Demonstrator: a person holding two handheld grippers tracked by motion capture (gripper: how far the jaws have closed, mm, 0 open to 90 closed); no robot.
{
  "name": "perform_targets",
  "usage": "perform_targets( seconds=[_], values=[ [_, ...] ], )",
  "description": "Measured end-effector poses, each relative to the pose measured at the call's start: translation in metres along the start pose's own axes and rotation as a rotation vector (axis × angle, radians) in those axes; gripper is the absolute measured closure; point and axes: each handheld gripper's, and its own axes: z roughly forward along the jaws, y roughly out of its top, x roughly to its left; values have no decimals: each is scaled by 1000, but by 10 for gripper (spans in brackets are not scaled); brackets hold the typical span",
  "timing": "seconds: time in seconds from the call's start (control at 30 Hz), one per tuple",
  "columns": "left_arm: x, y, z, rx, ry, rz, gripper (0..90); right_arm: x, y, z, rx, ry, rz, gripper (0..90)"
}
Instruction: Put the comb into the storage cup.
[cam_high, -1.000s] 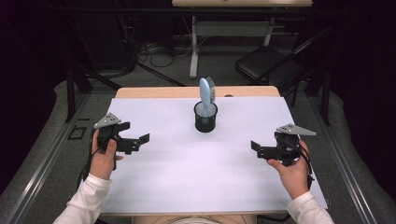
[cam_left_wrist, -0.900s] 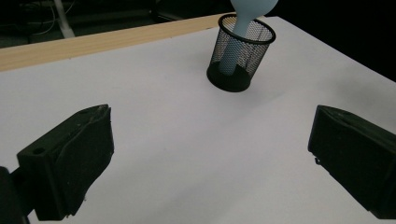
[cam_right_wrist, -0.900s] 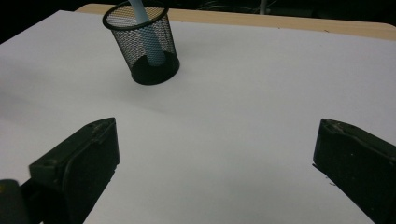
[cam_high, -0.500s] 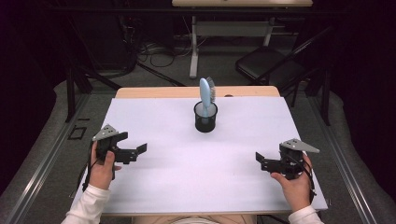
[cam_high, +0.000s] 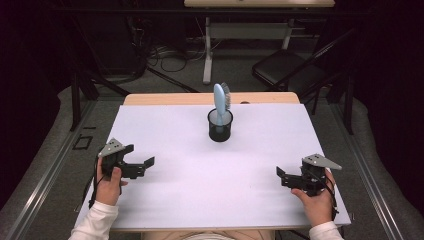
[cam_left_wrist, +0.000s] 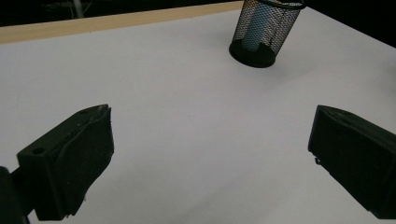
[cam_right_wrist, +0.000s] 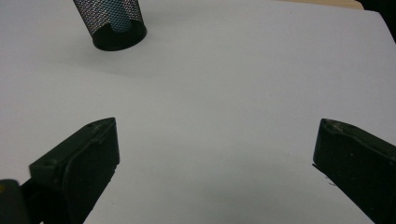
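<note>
High view: my left tongs sit at about 8 o'clock on the counter, held in my left hand, jaws pointing toward 3 o'clock. My right tongs sit at about 4 o'clock, held in my right hand, jaws pointing toward 9 o'clock. A grey plate tops each unit. Both are well apart from each other and from the cup.

The cup, black mesh, stands upright at about 12 o'clock, on the white sheet and near the bare wooden strip at the far edge. A light blue brush stands in it, handle down, head rising above the rim, bristles facing 3 o'clock.

Left gripper view: both jaws of my left tongs stand wide apart with bare white sheet between them, nothing held. The cup is at about 1 o'clock, well ahead; the pale blue handle shows through the mesh.

Right gripper view: jaws of my right tongs likewise wide apart, nothing between them. The cup is at about 11 o'clock, well ahead, tilted in frame by the camera's angle.
</note>
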Motion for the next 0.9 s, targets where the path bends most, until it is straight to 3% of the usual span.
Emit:
perform_targets(
  seconds=[0.2, 0.33, 0.5, 0.9],
  values=[
    [4, -5, 3, 4, 13, -12, 5, -3, -5, 1, -3, -1, 14, 2],
    [8, -8, 4, -5, 26, 1, 5, -3, -7, 2, -11, -2, 4, 2],
    [14, -12, 6, -12, 39, -12, 5, -2, -9, 4, -11, -7, -4, 8],
    [15, -16, 8, -8, 41, 0, 5, 1, -12, 9, 0, -9, -2, 9]
  ],
)
